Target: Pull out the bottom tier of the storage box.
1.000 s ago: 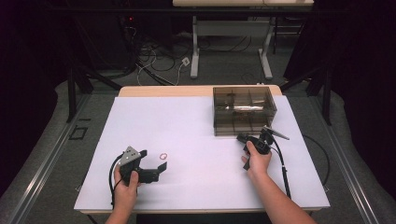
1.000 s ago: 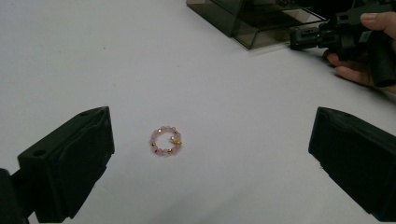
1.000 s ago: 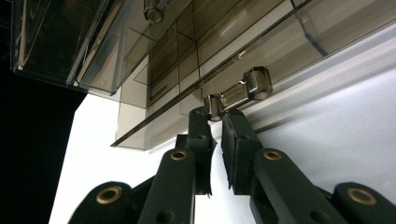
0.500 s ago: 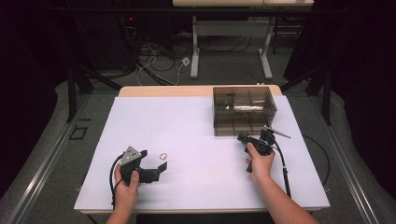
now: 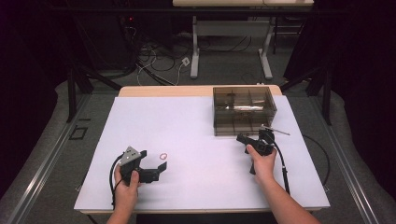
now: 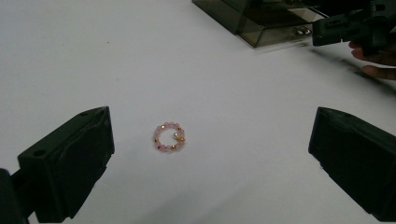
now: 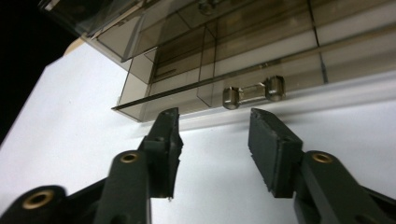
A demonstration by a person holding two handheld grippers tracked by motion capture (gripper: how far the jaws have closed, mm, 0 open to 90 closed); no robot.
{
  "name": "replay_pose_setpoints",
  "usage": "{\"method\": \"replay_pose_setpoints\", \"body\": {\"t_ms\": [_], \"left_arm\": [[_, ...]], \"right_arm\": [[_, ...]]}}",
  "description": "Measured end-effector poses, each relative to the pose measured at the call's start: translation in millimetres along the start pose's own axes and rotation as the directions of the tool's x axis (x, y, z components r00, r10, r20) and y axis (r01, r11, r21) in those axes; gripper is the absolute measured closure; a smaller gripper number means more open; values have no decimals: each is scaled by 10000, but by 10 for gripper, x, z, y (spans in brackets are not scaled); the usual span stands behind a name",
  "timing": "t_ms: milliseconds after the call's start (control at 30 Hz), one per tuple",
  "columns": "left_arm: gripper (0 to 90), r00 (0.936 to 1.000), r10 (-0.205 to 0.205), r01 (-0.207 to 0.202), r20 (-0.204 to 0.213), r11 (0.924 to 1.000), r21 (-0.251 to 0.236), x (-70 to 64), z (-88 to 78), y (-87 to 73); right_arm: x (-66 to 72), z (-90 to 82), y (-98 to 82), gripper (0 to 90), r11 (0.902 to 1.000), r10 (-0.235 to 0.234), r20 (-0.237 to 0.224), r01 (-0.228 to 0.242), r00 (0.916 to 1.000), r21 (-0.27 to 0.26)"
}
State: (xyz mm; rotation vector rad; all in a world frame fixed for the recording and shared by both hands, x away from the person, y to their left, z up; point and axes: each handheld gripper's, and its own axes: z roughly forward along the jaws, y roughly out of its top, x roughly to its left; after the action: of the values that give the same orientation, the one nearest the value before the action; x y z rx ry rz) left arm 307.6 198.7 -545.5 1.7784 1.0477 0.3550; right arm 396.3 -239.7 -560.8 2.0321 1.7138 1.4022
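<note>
A small pink and gold bead bracelet lies on the white table cover. My left gripper rests on the table at the front left. It is open, and the bracelet lies just ahead between its wide jaws, untouched. My right gripper sits right in front of the smoked clear drawer box. It points at the lower drawer's clear handle. Its jaws have just been opening, with nothing between them and a small gap to the handle.
The white cover spans the table, whose wooden back edge shows behind it. A thin rod lies beside the box's front right corner. Cables trail from both grippers toward the front edge. Desk legs and floor cables stand beyond.
The right gripper has shifted slightly in front of the box and its jaws look wider apart. The left gripper and the bracelet have stayed where they were.
</note>
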Motion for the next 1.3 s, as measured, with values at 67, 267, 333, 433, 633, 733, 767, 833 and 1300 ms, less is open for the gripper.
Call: {"method": "replay_pose_setpoints", "body": {"t_ms": [67,267,333,433,633,733,767,833,1300], "left_arm": [[1,10000,-44,44,7,10000,71,6,9,1],[1,10000,-81,82,-43,9998,165,16,39,-9],[1,9999,-99,100,-60,9998,165,18,36,-9],[1,9999,-128,129,-95,9998,120,16,20,-9],[1,9999,-97,98,-116,9999,92,18,-5,-17],[1,10000,-33,34,-82,10000,90,7,-9,-13],[1,10000,-32,32,-80,10000,86,3,-9,-12],[1,10000,-12,12,-64,10000,82,-4,-4,-11],[1,9998,183,-183,-23,9997,139,-19,25,1]], "right_arm": [[24,-17,18,505,9993,-360,103,360,9993,-82],[22,-54,72,455,9939,-1069,179,1073,9941,-242],[33,-60,79,450,9939,-1079,262,1085,9938,-215],[51,-76,110,439,9848,-1678,392,1693,9850,-395],[135,-131,163,418,9672,-2432,405,2455,9691,-654],[158,-157,176,404,9503,-3002,460,3029,9528,-725],[172,-170,182,398,9480,-3094,544,3124,9494,-603],[190,-183,192,391,9413,-3275,640,3314,9427,-637],[247,-298,310,360,8769,-4634,1409,4757,8749,-697]]}}
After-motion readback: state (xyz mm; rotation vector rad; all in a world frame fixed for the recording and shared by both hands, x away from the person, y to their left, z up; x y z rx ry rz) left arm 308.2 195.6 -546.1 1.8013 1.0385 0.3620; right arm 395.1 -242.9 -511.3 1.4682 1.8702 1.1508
